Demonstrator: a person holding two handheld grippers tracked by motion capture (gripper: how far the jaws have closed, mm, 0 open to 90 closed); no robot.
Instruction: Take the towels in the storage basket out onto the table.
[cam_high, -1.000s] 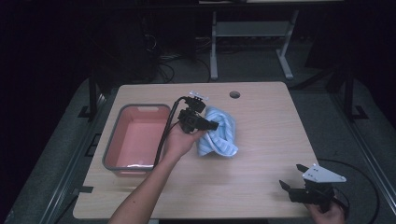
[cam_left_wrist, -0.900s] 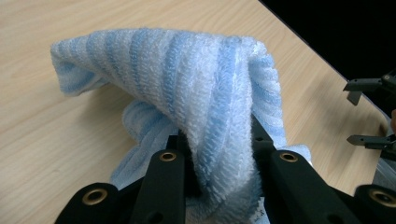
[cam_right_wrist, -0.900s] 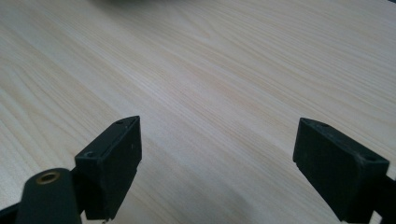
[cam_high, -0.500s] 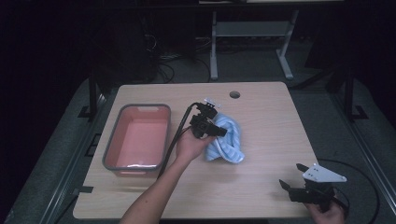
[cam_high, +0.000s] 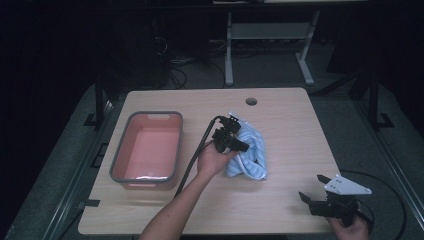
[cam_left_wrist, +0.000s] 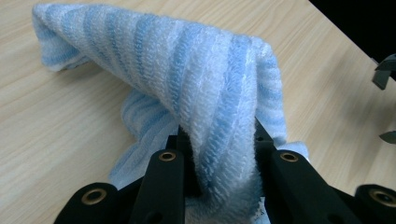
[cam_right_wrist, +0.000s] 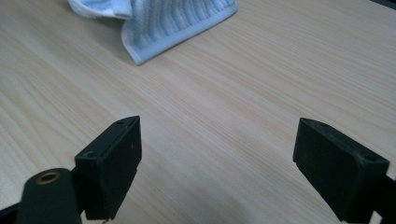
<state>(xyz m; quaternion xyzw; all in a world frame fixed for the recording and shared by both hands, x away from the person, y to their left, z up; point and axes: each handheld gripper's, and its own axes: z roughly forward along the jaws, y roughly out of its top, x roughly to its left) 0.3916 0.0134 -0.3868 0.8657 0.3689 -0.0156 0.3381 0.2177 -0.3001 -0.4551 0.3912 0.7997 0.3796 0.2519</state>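
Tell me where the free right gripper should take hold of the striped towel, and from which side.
Probably the hemmed corner of the towel lying flat nearest the right gripper. Come in low from the open table side: its jaws stand wide apart, and the left gripper already pinches the raised fold.

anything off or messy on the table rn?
Nothing spilled or damaged. The blue striped towel is bunched rather than flat, but only because the left gripper is pinching a fold of it. The pink bin sits upright, the right gripper open over bare tabletop.
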